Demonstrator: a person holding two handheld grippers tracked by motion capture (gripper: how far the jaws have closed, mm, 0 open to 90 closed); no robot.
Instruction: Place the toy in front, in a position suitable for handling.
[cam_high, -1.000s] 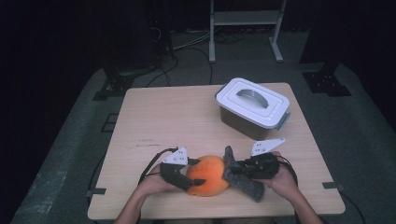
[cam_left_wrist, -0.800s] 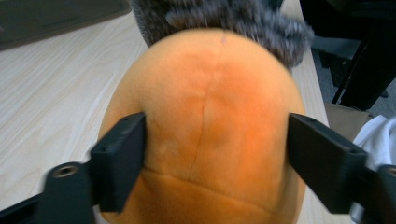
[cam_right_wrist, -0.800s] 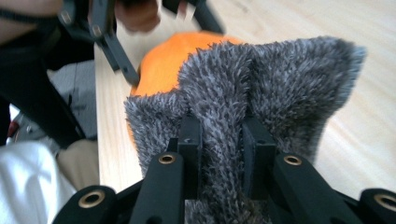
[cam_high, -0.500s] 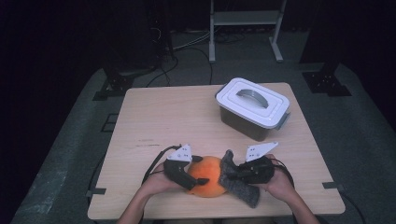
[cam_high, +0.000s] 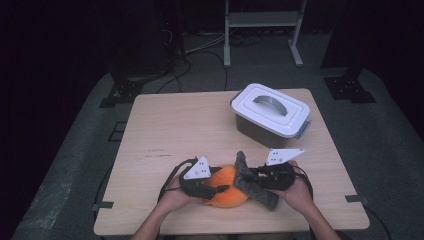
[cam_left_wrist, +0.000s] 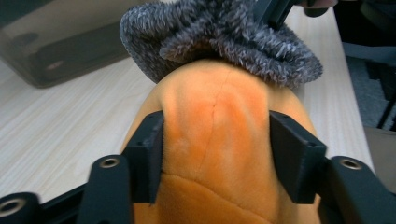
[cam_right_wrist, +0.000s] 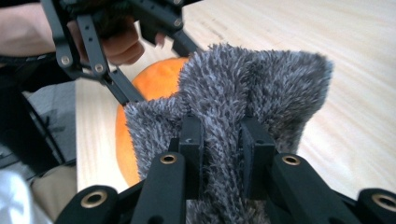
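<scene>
- My left gripper (cam_left_wrist: 215, 158) is clamped on the orange plush toy (cam_left_wrist: 219, 154), one jaw pressing into each side of its soft body.
- My right gripper (cam_right_wrist: 219, 140) pinches a fold of the grey fuzzy cloth (cam_right_wrist: 252, 88) tight between its jaws.
- From the high view, I see the orange plush toy (cam_high: 227, 186) near the front edge of the table (cam_high: 175, 125), the grey fuzzy cloth (cam_high: 252, 182) touching its right side.
- A lidded white storage box (cam_high: 272, 114) stands well apart, farther back on the right.
</scene>
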